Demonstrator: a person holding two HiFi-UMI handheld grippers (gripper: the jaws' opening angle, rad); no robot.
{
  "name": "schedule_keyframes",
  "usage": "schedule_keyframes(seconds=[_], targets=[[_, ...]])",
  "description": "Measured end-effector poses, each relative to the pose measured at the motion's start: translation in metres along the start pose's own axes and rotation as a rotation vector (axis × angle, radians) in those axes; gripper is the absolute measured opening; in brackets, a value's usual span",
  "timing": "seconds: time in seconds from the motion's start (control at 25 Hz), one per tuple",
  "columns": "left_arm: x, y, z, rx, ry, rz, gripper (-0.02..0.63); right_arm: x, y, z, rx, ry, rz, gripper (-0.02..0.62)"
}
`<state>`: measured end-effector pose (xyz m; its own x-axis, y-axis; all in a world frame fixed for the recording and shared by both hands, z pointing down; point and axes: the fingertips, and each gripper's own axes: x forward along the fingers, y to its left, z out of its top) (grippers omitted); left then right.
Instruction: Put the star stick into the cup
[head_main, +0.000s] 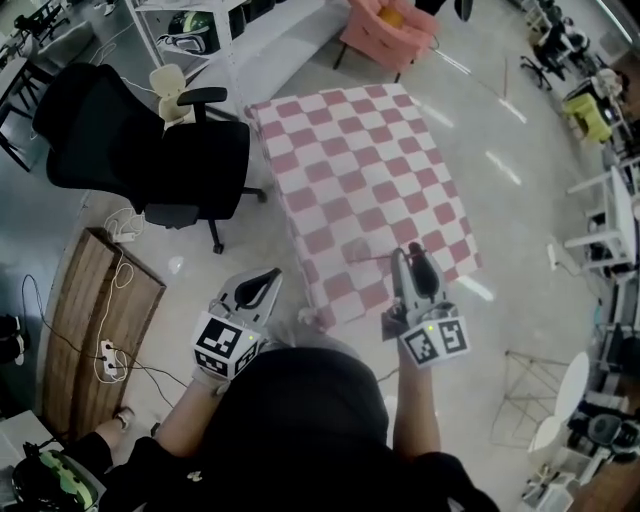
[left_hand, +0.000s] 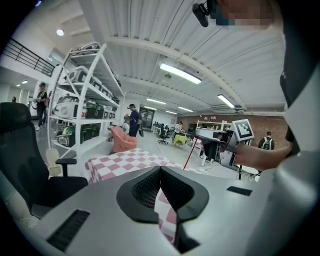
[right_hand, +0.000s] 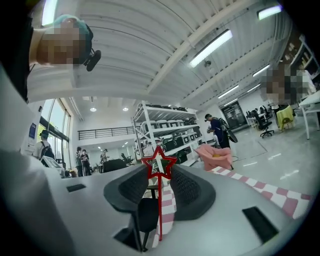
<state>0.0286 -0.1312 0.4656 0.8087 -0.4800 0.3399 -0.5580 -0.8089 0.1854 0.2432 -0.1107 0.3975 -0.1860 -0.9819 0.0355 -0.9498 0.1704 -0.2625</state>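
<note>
Star stick (right_hand: 159, 165) is pinched in the right gripper (head_main: 408, 254), jaws only partway closed around it, star poking out past the tips. Both forearms reach forward at the near edge of the checkered table (head_main: 360, 160). Left gripper (head_main: 271, 274) is closed tip to tip, nothing in it.

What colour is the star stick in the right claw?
Red: thin red stick with outline star, clearest in the right gripper view.

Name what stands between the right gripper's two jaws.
A thin red stick topped with an open star outline, clamped between the pads of the right gripper; the right gripper view shows it.
</note>
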Motion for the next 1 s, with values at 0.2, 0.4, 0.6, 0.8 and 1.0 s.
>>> schedule_keyframes(seconds=[0.2, 0.4, 0.6, 0.8, 1.0], targets=[[0.027, -0.015, -0.002, 0.012, 0.037, -0.023, 0.041, -0.010, -0.041, 0.001, 0.014, -0.011, -0.043, 0.147], [0.042, -0.019, -0.010, 0.018, 0.075, -0.012, 0.041, -0.007, -0.070, -0.022, 0.031, 0.017, -0.054, 0.147], [0.048, -0.014, -0.020, 0.005, 0.106, 0.027, 0.041, 0.001, -0.088, -0.056, 0.064, 0.065, -0.044, 0.147], [0.052, -0.015, -0.029, 0.003, 0.141, 0.057, 0.041, 0.011, -0.099, -0.091, 0.058, 0.123, -0.022, 0.147], [0.052, -0.017, -0.039, 0.003, 0.168, 0.080, 0.041, 0.020, -0.105, -0.122, 0.068, 0.167, 0.000, 0.147]])
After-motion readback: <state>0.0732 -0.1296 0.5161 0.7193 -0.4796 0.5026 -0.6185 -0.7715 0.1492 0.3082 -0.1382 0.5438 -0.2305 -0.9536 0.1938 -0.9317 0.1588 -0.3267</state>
